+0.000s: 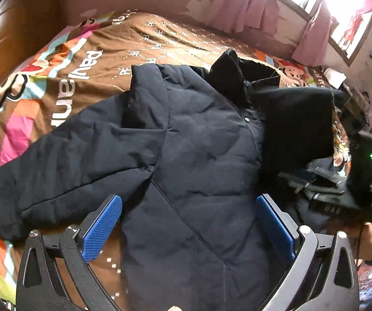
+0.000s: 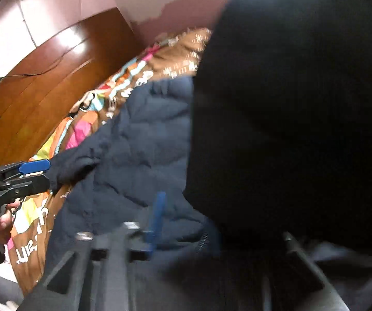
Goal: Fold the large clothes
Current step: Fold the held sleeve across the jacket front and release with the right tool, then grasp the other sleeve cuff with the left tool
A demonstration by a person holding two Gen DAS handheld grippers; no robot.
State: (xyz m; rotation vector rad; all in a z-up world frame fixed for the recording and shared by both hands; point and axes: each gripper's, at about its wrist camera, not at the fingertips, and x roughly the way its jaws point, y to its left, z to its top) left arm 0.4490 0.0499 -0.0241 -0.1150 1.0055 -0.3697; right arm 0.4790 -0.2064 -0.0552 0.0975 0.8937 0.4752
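Left wrist view: a dark navy padded jacket (image 1: 186,142) lies spread on a bed with a brown, brightly patterned cover (image 1: 87,59). One sleeve (image 1: 56,171) stretches toward the left edge of the view; the collar (image 1: 227,70) stands up at the far side, near the middle of the bed. The left gripper (image 1: 188,228) hangs over the jacket's lower part with its blue pads (image 1: 101,229) set wide apart — nothing between them.

On the right side of this view a dark flap of the jacket (image 1: 300,127) is lifted off the bed, and the right gripper (image 1: 341,189) sits at its lower edge. Whether its fingers are closed on the cloth cannot be told: fabric hides them.

Right wrist view (blurred): black cloth (image 2: 289,116) fills the right half of the view, close to the lens, and covers the right finger; only the left blue pad (image 2: 156,220) shows. The rest of the jacket lies beyond, on the cover (image 2: 123,83). At the far left the left gripper (image 2: 34,173) appears, held in a hand (image 2: 3,223), its tips next to the sleeve cuff (image 2: 77,165). A wooden headboard (image 2: 56,77) — glossy brown — rises behind the bed.
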